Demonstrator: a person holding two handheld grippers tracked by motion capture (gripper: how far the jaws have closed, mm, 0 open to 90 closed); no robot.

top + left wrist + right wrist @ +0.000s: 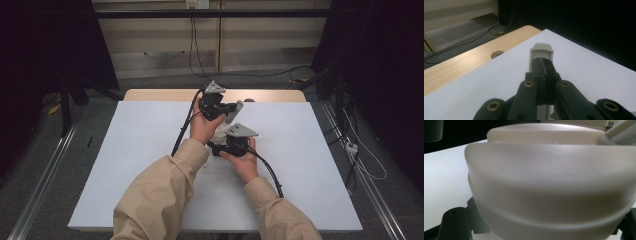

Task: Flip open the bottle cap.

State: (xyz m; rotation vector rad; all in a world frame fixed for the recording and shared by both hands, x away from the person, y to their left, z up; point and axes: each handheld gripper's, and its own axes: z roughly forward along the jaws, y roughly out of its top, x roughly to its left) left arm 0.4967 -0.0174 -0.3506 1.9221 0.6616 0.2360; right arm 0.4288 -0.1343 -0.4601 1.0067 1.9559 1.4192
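Looked to be a light, stiff moulding: cream plastic shell (549,182), smooth, glossy and rounded, with a shallow step around the belly. Judged slippery on that curved skin, and more likely to flex or crack than to dent under a hard squeeze. Was held up off the white worktop (300,165), over its middle, between the two hands. Was pinched across the rounded belly by the right claw (216,147), pressed in from either side. Appeared joined at the far side to a thin, flat grey tab (541,51) with a rounded end, nipped near the tip by the left claw (543,67), pressed together on it. Seemed best gripped just so: at the tab for pulling, along the step for a surer bite. Could not tell whether hollow, open or closed, nor make out anything inside.
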